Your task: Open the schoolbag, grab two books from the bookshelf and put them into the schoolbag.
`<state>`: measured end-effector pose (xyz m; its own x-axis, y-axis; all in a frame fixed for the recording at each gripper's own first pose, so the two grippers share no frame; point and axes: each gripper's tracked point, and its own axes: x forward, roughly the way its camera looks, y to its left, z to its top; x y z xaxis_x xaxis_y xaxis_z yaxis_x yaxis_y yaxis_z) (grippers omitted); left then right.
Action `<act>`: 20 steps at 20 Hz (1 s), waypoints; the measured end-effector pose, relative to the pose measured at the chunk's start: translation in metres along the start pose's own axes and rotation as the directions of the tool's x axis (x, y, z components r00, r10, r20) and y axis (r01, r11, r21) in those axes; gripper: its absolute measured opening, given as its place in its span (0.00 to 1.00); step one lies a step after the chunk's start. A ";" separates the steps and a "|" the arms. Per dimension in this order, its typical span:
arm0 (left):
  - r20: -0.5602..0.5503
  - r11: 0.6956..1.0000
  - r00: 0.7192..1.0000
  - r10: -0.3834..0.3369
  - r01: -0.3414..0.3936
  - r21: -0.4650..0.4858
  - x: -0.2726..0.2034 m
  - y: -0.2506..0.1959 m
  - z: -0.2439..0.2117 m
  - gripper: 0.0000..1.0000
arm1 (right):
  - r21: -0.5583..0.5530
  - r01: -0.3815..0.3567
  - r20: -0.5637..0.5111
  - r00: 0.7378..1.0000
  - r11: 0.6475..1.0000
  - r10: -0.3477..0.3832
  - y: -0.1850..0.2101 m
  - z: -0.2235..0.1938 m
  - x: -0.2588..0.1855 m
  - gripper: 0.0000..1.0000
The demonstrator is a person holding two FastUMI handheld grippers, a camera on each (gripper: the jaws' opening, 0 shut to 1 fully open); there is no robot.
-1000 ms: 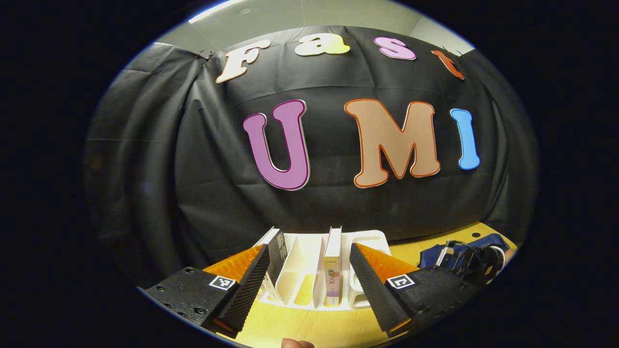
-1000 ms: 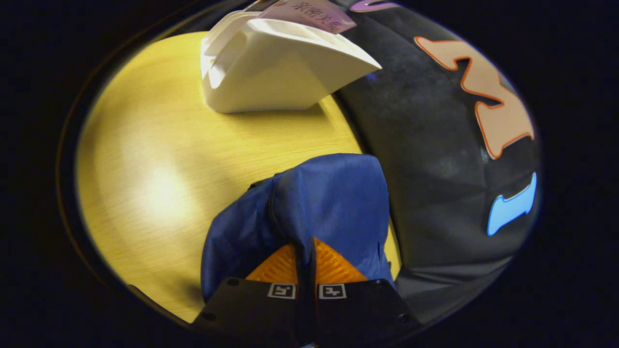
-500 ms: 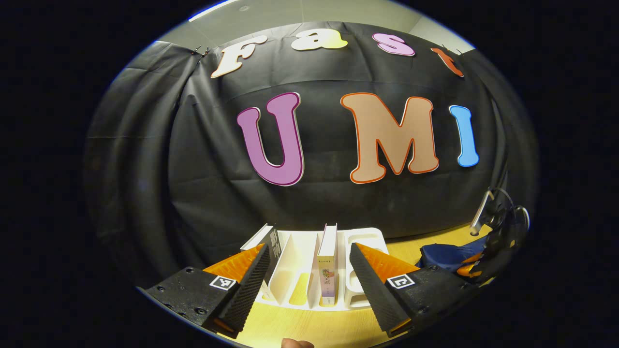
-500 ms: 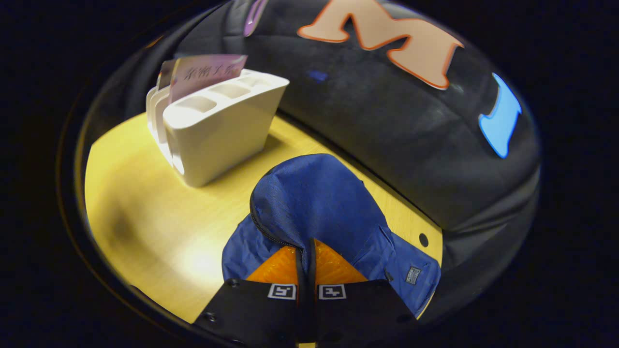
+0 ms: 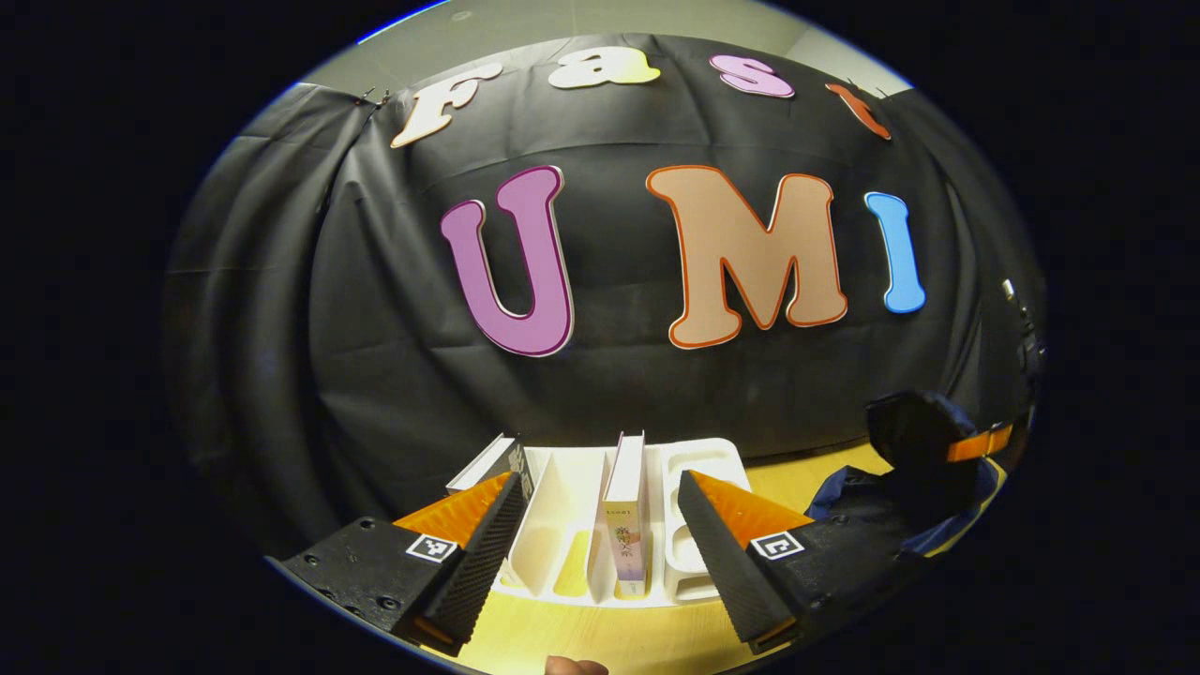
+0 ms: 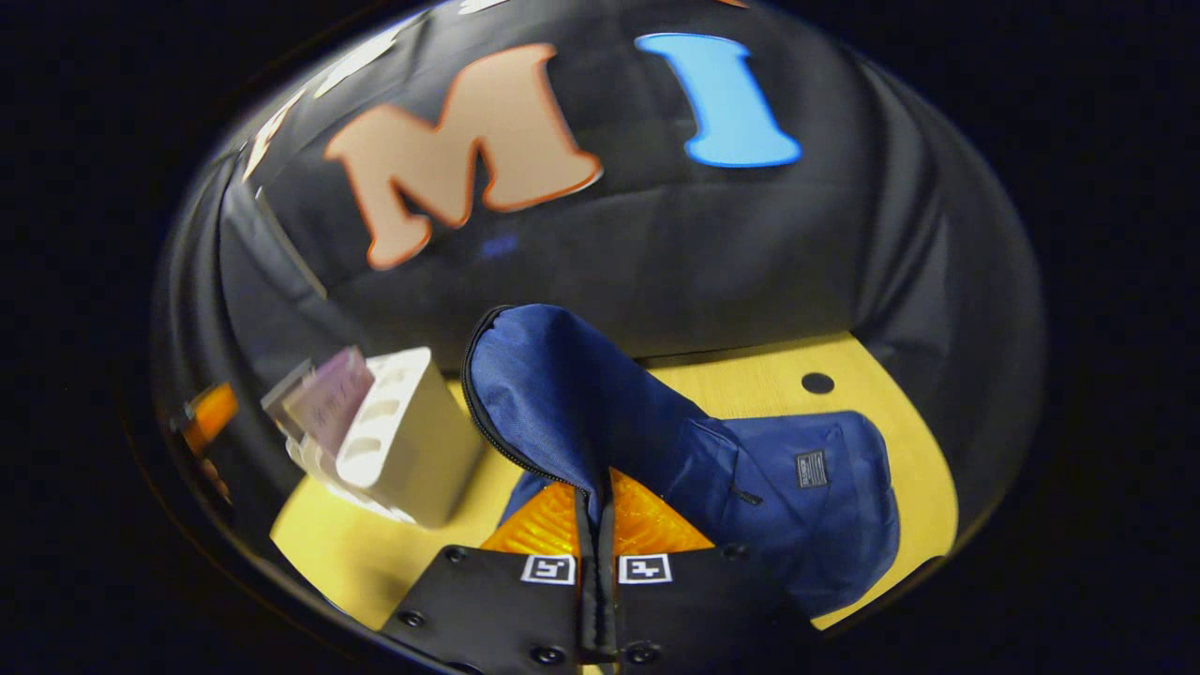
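A yellow wooden table [image 6: 881, 375] with a small dark hole [image 6: 817, 382] meets black cloth [image 5: 375, 309].

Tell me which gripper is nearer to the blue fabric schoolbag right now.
Right. The right gripper is shut on a fold of the blue fabric schoolbag, lifting its flap. The left gripper is open, facing the white plastic bookshelf, with the schoolbag off to its right.
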<state>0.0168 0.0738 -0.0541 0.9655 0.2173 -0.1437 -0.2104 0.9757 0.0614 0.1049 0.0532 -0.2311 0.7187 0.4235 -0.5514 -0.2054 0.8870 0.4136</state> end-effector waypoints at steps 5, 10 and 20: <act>-0.021 1.000 1.000 -0.002 0.002 0.024 0.013 0.001 -0.007 0.97 | 0.275 -0.018 0.109 0.994 0.961 -0.012 -0.024 0.022 -0.020 0.01; -0.066 0.998 0.998 -0.021 0.025 0.053 0.036 -0.003 -0.022 1.00 | 0.482 -0.033 0.169 0.984 0.875 -0.056 -0.043 0.024 -0.027 0.03; -0.319 0.995 0.942 -0.103 0.103 -0.016 0.101 -0.015 -0.071 0.97 | 0.503 -0.022 0.204 0.974 0.864 -0.094 -0.046 0.025 -0.033 0.03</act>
<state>0.1064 0.0827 -0.1400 0.8824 0.1135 -0.4566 -0.1119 0.9932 0.0307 0.1075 -0.0060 -0.2141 0.8552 0.2918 -0.4283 0.1406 0.6647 0.7338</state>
